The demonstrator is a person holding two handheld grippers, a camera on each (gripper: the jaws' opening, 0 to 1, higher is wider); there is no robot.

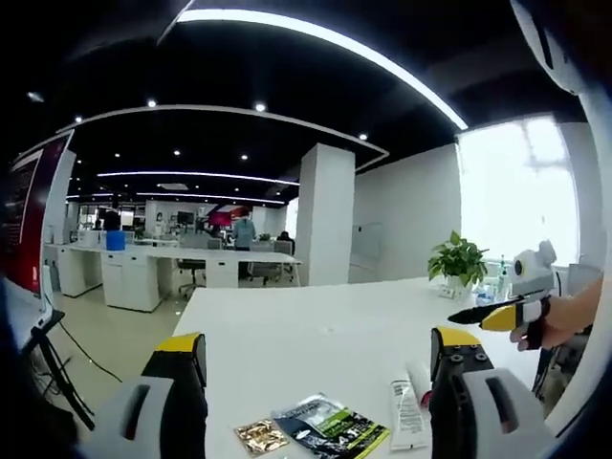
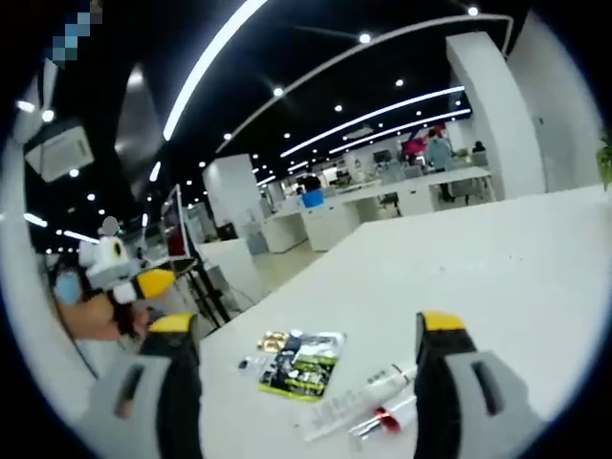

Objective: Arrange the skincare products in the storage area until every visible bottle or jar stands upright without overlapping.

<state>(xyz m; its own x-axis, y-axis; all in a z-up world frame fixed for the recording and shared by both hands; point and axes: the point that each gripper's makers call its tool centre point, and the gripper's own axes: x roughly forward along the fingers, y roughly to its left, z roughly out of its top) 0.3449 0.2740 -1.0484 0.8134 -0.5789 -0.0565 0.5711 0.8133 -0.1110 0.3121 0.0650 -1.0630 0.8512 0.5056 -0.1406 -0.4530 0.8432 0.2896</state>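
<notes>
Tube (image 1: 408,413): white, lying flat just inside right jaw, long axis running away from camera.
Sachets (image 1: 330,426): flat between jaws.
Left gripper (image 1: 316,368): released.
Right gripper (image 2: 311,344): released.

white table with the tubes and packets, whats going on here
A person holds a two-jaw gripper in each hand above a white table. Both the left gripper and the right gripper are open and hold nothing. On the table lie a white tube, a green and black packet and a small gold packet, all flat. The right gripper view also shows a slim item with a red band beside the tube. Nothing has been picked up yet.
</notes>
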